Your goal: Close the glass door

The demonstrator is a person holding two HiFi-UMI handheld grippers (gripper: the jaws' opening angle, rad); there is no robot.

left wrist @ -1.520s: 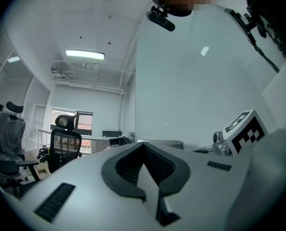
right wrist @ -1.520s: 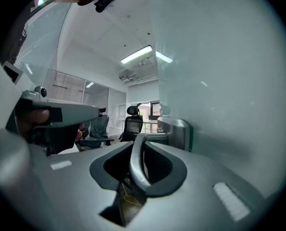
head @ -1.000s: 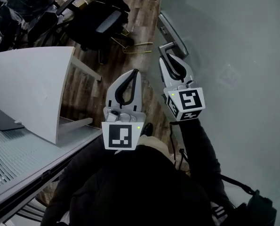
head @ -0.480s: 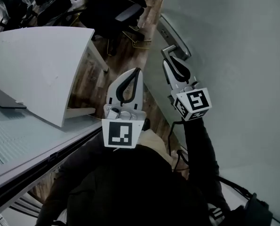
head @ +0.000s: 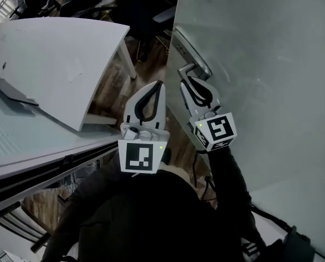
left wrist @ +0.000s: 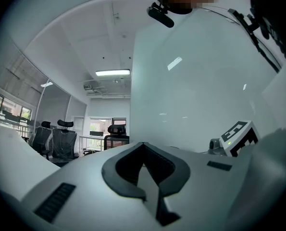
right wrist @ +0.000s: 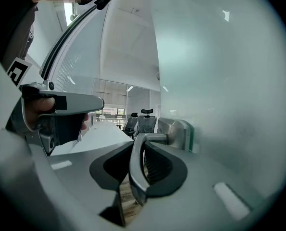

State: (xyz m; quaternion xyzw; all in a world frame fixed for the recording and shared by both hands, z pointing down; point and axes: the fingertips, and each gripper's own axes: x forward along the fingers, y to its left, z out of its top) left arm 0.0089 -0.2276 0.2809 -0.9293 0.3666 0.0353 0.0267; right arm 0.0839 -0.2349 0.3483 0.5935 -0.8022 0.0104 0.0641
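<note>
The frosted glass door (head: 260, 48) fills the right of the head view. Its metal lever handle (head: 188, 67) sits near the door's left edge. My right gripper (head: 190, 82) is shut on that lever. In the right gripper view the lever (right wrist: 135, 172) runs down between the jaws from its metal plate (right wrist: 180, 134), with my right gripper (right wrist: 140, 146) closed around it. My left gripper (head: 153, 94) hangs beside it, left of the door, shut with nothing in it. The left gripper view shows my left gripper (left wrist: 143, 147) closed and the door (left wrist: 195, 90) to its right.
A white desk (head: 58, 59) stands to the left over a wooden floor (head: 110, 100). Black office chairs (head: 146, 4) are beyond the door's edge, also seen as chairs (left wrist: 56, 141) in the left gripper view. A glass ledge (head: 25, 141) runs along the lower left.
The door's edge and handle have shifted left in the head view, with my right gripper still on the lever. The desk has come nearer. The left gripper is unchanged.
</note>
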